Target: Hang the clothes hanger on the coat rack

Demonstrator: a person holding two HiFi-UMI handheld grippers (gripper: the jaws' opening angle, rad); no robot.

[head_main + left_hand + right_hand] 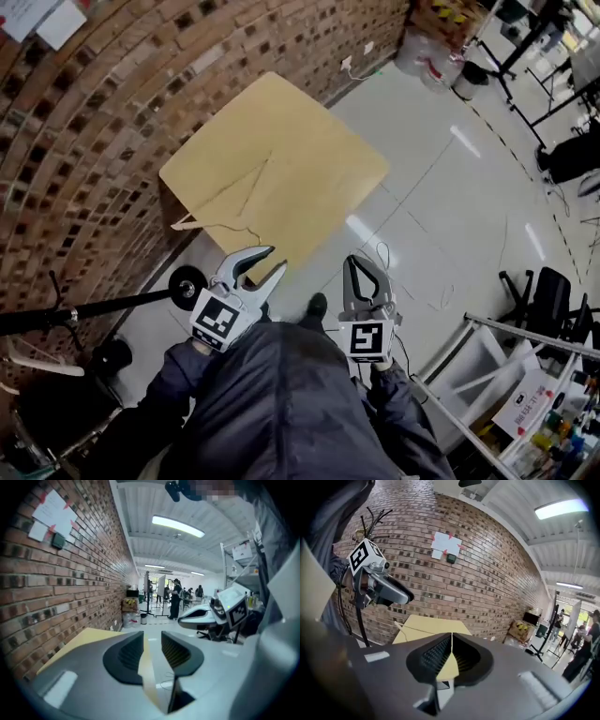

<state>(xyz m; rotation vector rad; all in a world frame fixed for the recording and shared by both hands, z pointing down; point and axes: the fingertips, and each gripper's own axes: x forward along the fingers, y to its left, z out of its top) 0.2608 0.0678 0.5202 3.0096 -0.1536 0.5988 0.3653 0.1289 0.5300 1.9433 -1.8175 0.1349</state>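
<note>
A pale wooden clothes hanger (217, 195) lies flat on the tan square table (319, 150) by the brick wall. The black coat rack (84, 314) stands left of me; its round base (187, 286) is on the floor by the table's near corner. My left gripper (253, 264) is open and empty, held in the air short of the table's near edge. My right gripper (366, 272) is shut with nothing in it, beside the left. In the right gripper view the hanger (405, 627) shows on the table (436, 623), with the left gripper (382, 588) and the rack's prongs (370, 517) at left.
The brick wall (103, 112) runs along the table's far and left sides. A white shelf unit (497, 375) with small items stands at my right. Black stands and chairs (548, 300) are across the glossy floor, and people stand far off in the left gripper view.
</note>
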